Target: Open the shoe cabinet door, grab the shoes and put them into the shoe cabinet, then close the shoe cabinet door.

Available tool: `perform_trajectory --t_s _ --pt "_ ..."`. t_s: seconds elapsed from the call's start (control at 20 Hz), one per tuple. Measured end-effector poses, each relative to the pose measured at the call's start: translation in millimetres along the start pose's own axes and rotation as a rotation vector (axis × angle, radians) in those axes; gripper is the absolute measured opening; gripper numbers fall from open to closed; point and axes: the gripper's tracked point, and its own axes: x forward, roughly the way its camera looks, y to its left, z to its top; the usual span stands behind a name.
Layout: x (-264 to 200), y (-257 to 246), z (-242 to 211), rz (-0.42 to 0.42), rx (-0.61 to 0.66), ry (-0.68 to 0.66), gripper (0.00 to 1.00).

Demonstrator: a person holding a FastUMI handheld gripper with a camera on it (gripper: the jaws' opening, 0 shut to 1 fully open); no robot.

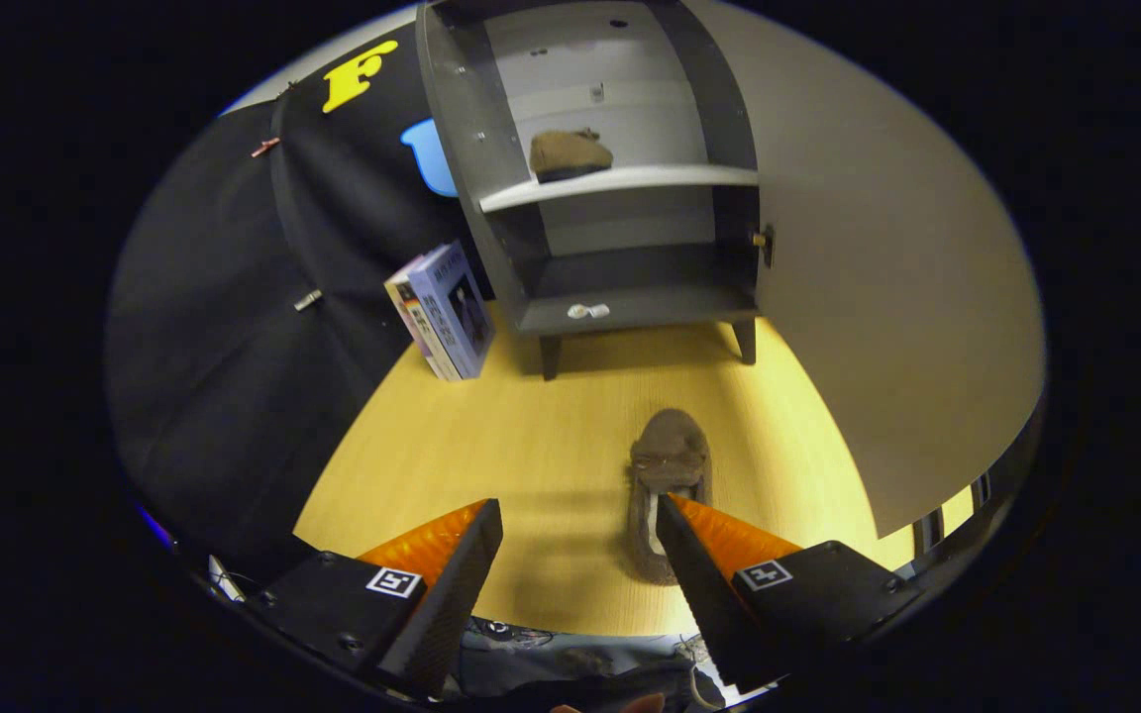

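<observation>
A pale purple box (447,312) leans upright on the wooden floor (491,446), against the black cloth wall (234,327).

The brown fuzzy cloth shoe (668,465) looks soft and matt. The yellow wooden floor (531,446) is smooth with fine grain. The grey cabinet (620,178) has smooth matt boards. The cardboard box (447,307) looks glossy.

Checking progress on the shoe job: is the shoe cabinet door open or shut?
Open. The door is swung wide, baring the shoe cabinet shelves, one shoe already on the upper shelf. The gripper is open.
</observation>
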Motion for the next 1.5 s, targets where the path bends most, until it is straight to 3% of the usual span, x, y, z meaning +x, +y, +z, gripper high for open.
perform_trajectory --t_s 0.35,0.65,0.9,1.25,1.5 --pt "105 -25 -37 -0.060 0.078 0.044 0.99" --pt "176 -49 -38 -0.134 0.100 -0.018 0.99" --pt "197 -79 -20 -0.231 0.125 -0.096 0.10" --pt "157 -59 39 -0.172 0.067 -0.226 0.10" --pt "79 -48 116 -0.141 0.069 -0.389 0.10"
